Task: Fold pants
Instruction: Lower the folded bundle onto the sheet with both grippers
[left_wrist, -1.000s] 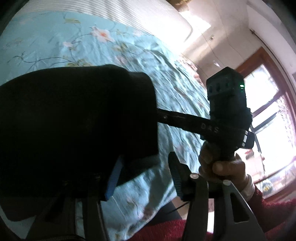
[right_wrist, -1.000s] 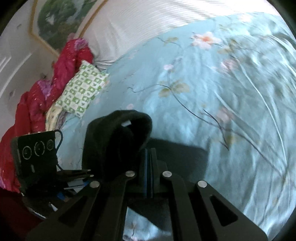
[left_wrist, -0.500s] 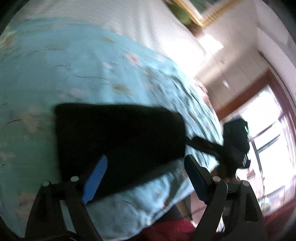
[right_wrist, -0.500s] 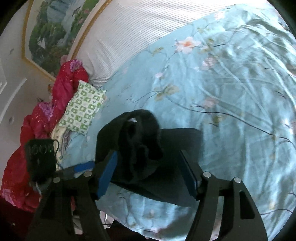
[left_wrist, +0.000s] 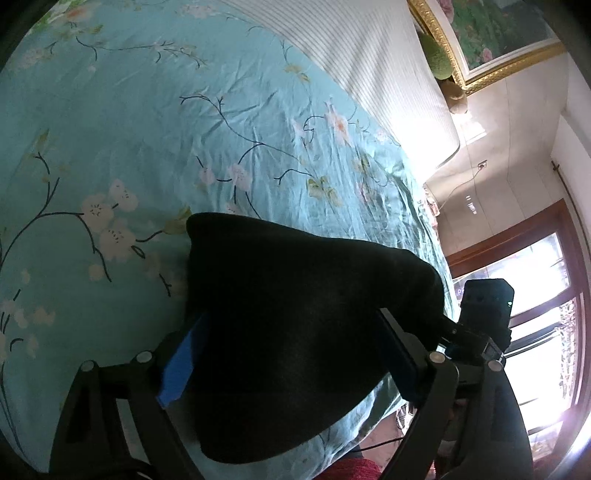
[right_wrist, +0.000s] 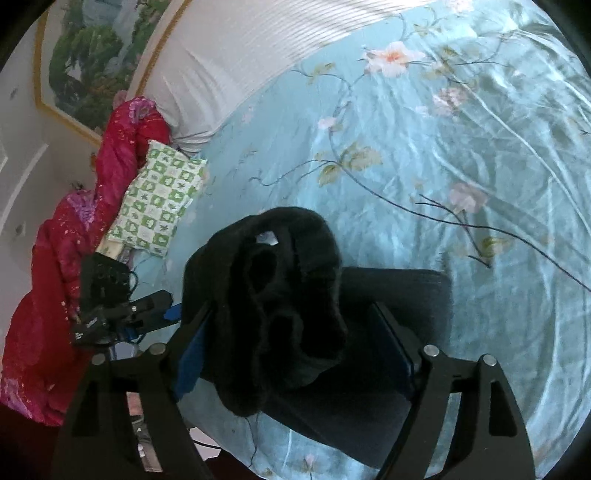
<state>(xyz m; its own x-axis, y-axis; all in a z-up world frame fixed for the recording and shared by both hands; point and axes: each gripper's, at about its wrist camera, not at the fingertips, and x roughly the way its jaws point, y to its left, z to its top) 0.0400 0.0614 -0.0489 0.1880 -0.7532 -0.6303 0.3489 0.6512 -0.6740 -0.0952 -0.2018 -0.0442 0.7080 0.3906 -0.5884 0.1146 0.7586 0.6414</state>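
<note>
The black pants (left_wrist: 295, 325) lie folded in a thick bundle on the light blue floral bedspread (left_wrist: 147, 129), near the bed's front edge. My left gripper (left_wrist: 288, 354) is open, its blue-padded fingers (left_wrist: 177, 369) on either side of the bundle. In the right wrist view the pants (right_wrist: 280, 302) show as a rumpled heap with a small white label on top. My right gripper (right_wrist: 295, 350) is open too, its fingers straddling the heap. Each gripper appears in the other's view: the right one (left_wrist: 484, 317), the left one (right_wrist: 107, 302).
A white striped pillow (right_wrist: 236, 62) lies at the head of the bed. A green checked cushion (right_wrist: 159, 203) and a red quilt (right_wrist: 55, 288) sit at the bed's left side. A framed painting (left_wrist: 491, 33) hangs on the wall; a window (left_wrist: 535, 332) is at the right.
Both grippers have opened and let go of the pants, which now rest on the bed. The left gripper has dropped back over the bundle after pulling away.
</note>
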